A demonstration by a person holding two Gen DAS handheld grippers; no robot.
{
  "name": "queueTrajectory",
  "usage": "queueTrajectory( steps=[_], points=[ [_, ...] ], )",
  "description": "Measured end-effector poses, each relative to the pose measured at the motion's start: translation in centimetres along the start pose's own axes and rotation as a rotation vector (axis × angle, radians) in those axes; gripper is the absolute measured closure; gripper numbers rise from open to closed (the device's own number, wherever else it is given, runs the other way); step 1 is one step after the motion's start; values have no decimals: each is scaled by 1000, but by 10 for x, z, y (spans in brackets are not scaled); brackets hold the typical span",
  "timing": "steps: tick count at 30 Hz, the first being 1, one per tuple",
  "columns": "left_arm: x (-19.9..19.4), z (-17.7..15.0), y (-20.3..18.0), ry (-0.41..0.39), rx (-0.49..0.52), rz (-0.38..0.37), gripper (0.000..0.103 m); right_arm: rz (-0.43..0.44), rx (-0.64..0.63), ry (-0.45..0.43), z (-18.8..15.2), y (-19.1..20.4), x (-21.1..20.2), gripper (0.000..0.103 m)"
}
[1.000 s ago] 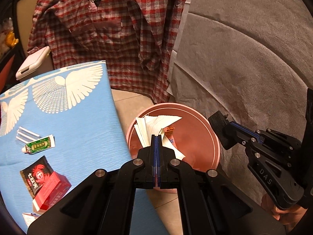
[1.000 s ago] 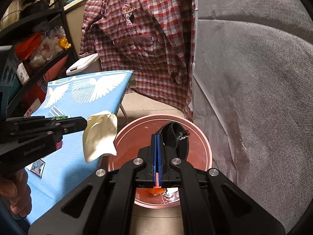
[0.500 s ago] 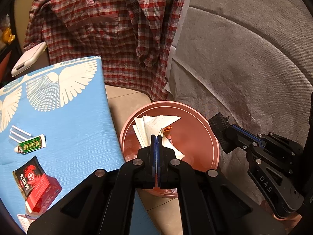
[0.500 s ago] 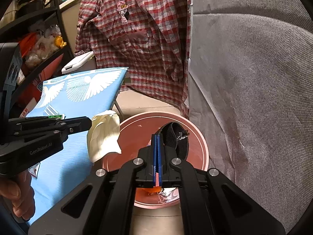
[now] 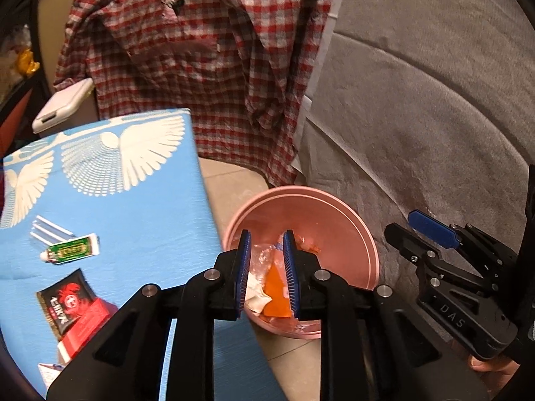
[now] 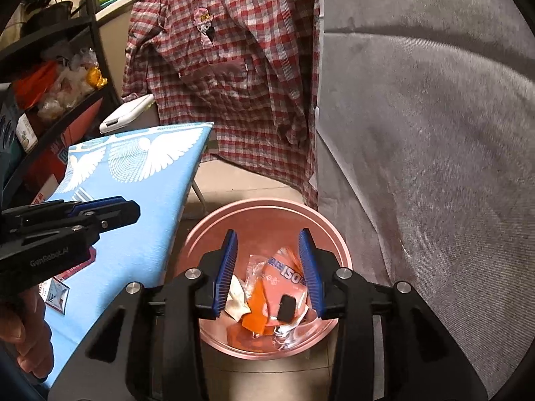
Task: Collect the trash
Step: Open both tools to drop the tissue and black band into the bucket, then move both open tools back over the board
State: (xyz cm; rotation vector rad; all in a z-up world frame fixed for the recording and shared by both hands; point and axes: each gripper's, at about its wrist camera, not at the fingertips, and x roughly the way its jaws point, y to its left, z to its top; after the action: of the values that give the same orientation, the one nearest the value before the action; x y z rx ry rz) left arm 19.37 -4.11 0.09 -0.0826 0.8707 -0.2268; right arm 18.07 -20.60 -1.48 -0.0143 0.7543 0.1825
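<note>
A pink round bin (image 5: 347,214) (image 6: 214,230) stands on the floor between the blue table and the grey sofa. Both grippers hover above it. My left gripper (image 5: 266,275) is open and empty; it also shows in the right wrist view (image 6: 110,212). My right gripper (image 6: 267,272) is open and empty; it also shows in the left wrist view (image 5: 413,230). Inside the bin lie a white tissue (image 6: 237,299), an orange wrapper (image 6: 257,310), a clear plastic wrapper (image 6: 284,264) and a small black piece (image 6: 287,307).
The blue table (image 5: 140,214) holds a green tube (image 5: 72,250), a black and red packet (image 5: 63,304), a red box (image 5: 83,327) and clear sticks (image 5: 46,229). A plaid shirt (image 5: 214,50) hangs behind. A grey sofa (image 5: 418,117) is at the right. Shelves (image 6: 40,83) stand at the left.
Both grippers have opened. The tissue from the left gripper and the black piece from the right gripper have dropped into the bin.
</note>
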Motion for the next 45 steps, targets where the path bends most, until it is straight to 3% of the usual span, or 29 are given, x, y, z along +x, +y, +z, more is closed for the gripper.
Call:
queueTrajectory(
  steps=[9,20,25,34,45],
  points=[
    [-51,0,31,-126,-18,58,83,24,9,-71,10,27,-27,64],
    [-129,-23,123,-193,-34,114,83,101,-84,-101,7,90,-43,64],
    [-153,-40,180,-198,-92,174,83,163,-87,-84,7,111,-39,77],
    [-163,-53,242,-189,-181,235,83,296,-130,21,-4,175,-12,77],
    [-147,-54,278,-162,-205,255,83,294,-346,44,-20,251,23,76]
  ],
)
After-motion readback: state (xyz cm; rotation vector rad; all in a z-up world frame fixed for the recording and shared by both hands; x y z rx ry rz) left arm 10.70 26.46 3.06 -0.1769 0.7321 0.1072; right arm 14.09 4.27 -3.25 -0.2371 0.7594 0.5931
